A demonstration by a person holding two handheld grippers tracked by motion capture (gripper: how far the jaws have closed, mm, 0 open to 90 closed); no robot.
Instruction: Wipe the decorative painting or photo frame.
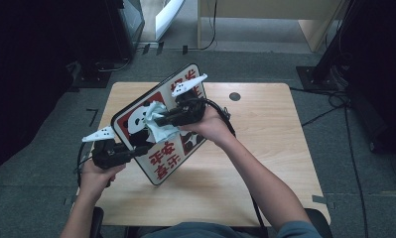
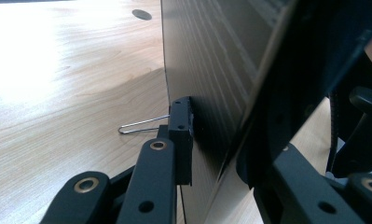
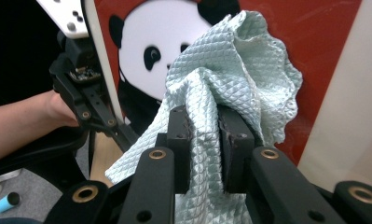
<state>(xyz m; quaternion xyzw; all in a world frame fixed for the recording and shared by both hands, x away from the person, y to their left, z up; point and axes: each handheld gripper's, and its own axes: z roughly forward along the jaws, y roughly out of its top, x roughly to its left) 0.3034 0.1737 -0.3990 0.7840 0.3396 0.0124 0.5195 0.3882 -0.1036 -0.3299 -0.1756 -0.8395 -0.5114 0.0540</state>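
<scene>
A sign board (image 1: 162, 163) with a panda on red and red lettering is held tilted above the wooden table (image 1: 265, 148). My left gripper (image 1: 140, 148) is shut on its lower left edge. In the left gripper view the jaws (image 2: 216, 149) clamp the board's thin edge, with its dark back (image 2: 211, 60) facing the camera. My right gripper (image 1: 162, 119) is shut on a pale quilted cloth (image 1: 153, 125) that presses against the panda. In the right gripper view the cloth (image 3: 230, 60) bunches between the pads (image 3: 206, 140), in front of the panda face (image 3: 141, 42).
A round cable hole (image 1: 234, 96) lies at the table's far right. A thin wire loop (image 2: 141, 125) sticks out by the left jaw. The left gripper (image 3: 88, 109) and hand appear beyond the board's edge. A small blue object (image 3: 4, 203) lies on the floor.
</scene>
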